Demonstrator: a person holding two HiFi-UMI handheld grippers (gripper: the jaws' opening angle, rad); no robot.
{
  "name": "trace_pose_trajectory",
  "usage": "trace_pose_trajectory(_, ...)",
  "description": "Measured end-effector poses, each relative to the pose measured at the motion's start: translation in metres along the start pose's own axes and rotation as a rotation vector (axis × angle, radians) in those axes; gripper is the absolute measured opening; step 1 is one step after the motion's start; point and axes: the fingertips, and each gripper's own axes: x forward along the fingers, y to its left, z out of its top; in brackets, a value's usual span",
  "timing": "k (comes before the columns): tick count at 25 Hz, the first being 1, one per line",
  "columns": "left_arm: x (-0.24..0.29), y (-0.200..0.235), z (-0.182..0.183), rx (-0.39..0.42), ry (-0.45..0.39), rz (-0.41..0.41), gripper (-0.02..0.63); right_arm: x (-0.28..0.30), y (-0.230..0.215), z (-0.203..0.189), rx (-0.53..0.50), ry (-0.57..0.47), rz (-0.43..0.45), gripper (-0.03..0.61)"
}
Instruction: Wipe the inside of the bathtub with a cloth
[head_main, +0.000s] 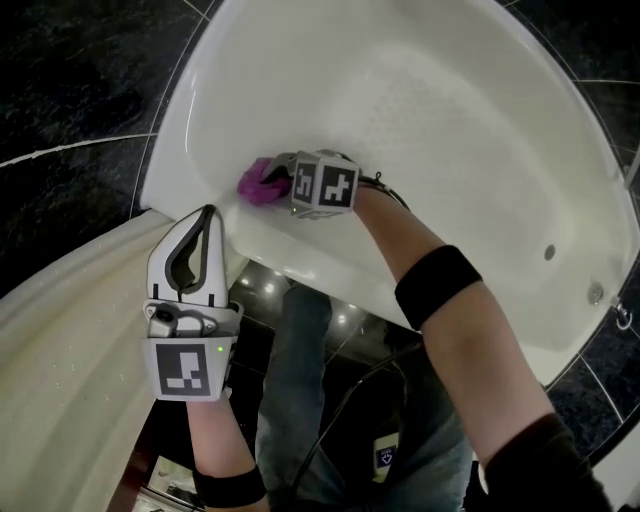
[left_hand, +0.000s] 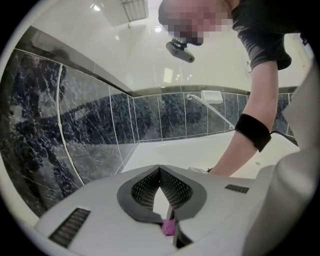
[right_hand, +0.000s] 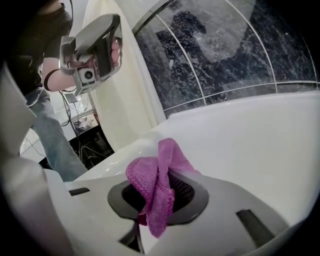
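Right gripper (head_main: 284, 178): jaws pinching a bunched pink cloth (head_main: 256, 184), which lies against the near left inner wall of the white bathtub (head_main: 450, 120). Left gripper (head_main: 207, 214): jaws pressed together at the tips, held nearer, just outside the tub's near edge.

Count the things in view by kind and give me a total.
Grippers: 2 (left gripper, right gripper)
Cloth: 1
Bathtub: 1
Total: 4
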Motion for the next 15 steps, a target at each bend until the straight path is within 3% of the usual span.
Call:
trace_pose_trajectory(6,0.009,-0.006,0.015,0.039,-0.02,-0.026,0.0,-0.008,0.027,-0.023,0.017,0.035,0.051,0.084)
trace_pose_trajectory(10,0.013,-0.021,0.032,0.061,-0.048,-0.053,0.0,-0.036,0.063,-0.065,0.044,0.109,0.094,0.084)
trace_pose_trajectory(15,0.013,-0.054,0.049,0.068,-0.062,-0.082,0.0,-0.077,0.115,-0.117,0.149,0.126,0.075,0.084)
